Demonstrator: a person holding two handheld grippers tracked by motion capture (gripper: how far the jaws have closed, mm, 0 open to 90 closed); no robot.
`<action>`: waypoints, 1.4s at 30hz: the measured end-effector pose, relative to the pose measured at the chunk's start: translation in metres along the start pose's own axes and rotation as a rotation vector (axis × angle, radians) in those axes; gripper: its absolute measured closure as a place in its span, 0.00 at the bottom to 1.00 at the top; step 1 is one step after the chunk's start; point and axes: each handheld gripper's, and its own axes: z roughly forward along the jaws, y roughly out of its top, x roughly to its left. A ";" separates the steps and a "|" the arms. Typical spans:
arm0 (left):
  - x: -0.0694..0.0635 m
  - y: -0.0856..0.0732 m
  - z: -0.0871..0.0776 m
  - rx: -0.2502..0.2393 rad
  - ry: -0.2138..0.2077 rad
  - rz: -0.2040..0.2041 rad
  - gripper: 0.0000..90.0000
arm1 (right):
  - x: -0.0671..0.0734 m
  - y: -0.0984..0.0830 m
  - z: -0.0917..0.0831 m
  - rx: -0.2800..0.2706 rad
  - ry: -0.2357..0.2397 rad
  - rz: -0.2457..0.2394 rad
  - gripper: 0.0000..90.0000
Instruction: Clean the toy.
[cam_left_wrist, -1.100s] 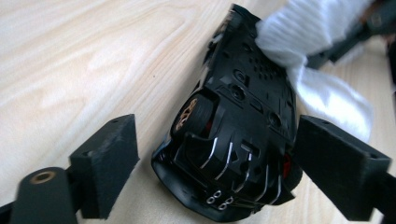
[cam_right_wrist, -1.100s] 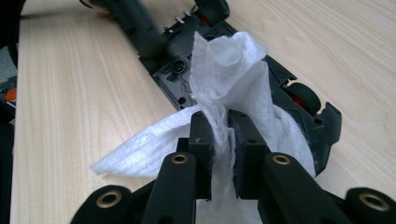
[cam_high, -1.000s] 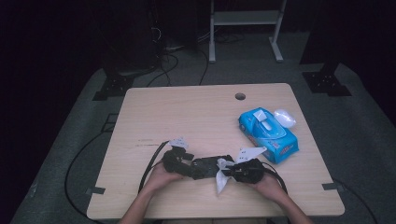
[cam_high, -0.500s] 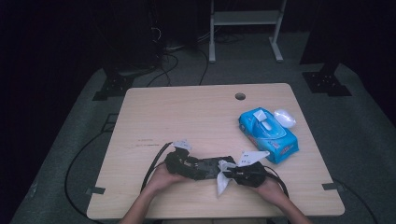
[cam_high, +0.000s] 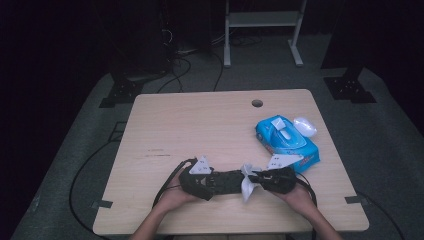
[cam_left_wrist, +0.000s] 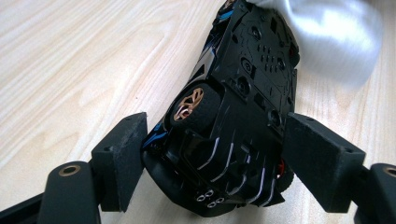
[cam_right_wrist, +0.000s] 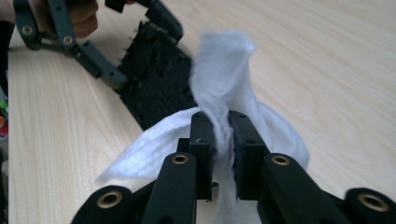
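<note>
The white wipe (cam_left_wrist: 327, 32) is blurred and cut off by the left gripper view's top edge

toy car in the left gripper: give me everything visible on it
The toy car is black, plastic by its look, with blue trim along one side and a black tyre on a copper-coloured rim. It is tipped so its underside shows: screw holes, ribbed diffuser fins, small exhaust tips at the tail. The left gripper clamps its rear, one pad on each side. A white wipe, held by the right gripper, lies against its far end.
</note>
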 end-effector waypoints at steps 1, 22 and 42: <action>-0.001 -0.001 0.000 -0.008 0.005 0.008 0.26 | 0.000 0.000 0.000 0.000 0.000 0.000 0.88; -0.009 -0.003 -0.002 -0.032 0.052 0.081 0.26 | -0.026 -0.002 0.016 0.084 0.130 0.144 0.59; 0.017 -0.009 -0.003 -0.074 -0.069 -0.063 0.41 | -0.009 0.007 0.022 0.080 0.105 -0.072 0.71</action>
